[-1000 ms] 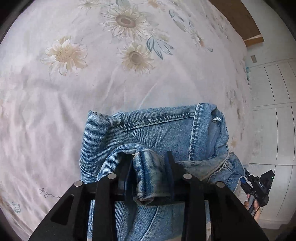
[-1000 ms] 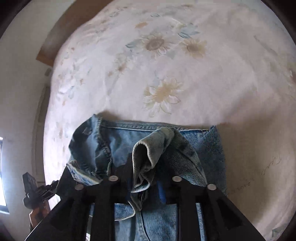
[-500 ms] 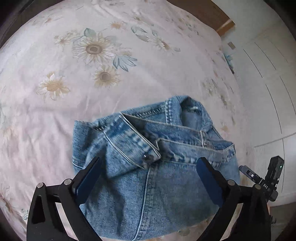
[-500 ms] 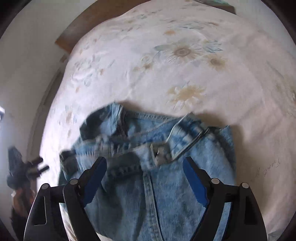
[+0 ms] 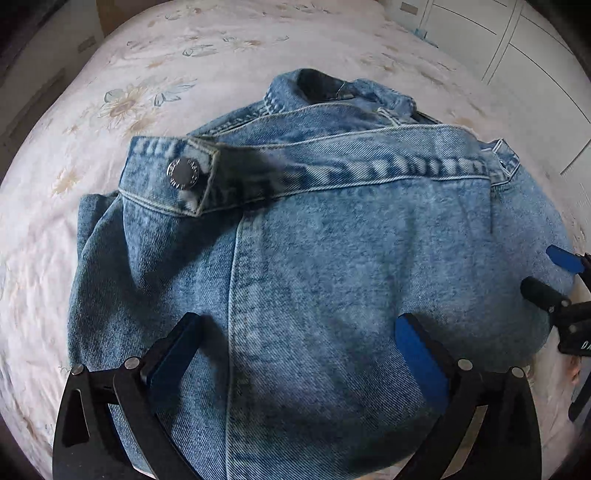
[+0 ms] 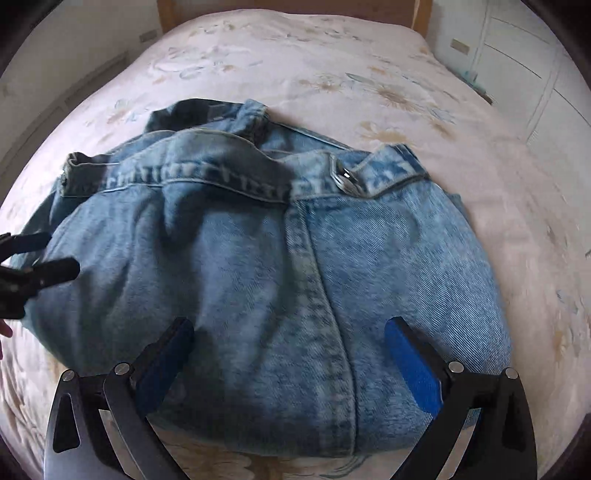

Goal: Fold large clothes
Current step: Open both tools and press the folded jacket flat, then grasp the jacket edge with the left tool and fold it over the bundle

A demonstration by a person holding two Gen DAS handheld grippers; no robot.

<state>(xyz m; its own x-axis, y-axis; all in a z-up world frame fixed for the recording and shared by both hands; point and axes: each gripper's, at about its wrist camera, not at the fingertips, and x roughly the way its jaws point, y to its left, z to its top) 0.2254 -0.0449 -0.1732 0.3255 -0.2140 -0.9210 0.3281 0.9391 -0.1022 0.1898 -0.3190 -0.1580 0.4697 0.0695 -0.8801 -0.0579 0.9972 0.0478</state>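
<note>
A blue denim jacket [image 5: 332,266] lies folded into a compact bundle on the bed, hem band with a metal button [image 5: 182,172] on top and the collar at the far side. It also shows in the right wrist view [image 6: 258,266]. My left gripper [image 5: 299,347] is open and empty, its blue-padded jaws spread just above the near part of the bundle. My right gripper [image 6: 288,350] is open and empty in the same way. Each gripper shows at the edge of the other's view, the right [image 5: 561,295] and the left [image 6: 33,273].
The bed [image 6: 406,74] has a pale floral sheet [image 5: 122,107] with bare cloth around the jacket. A wooden headboard [image 6: 295,7] is at the far end. White wardrobe doors [image 5: 517,40] stand on the right, a wall on the left.
Both grippers let go of the bunched denim and opened wide. The jacket dropped onto the bed as a folded bundle, and both grippers swung round to face the headboard.
</note>
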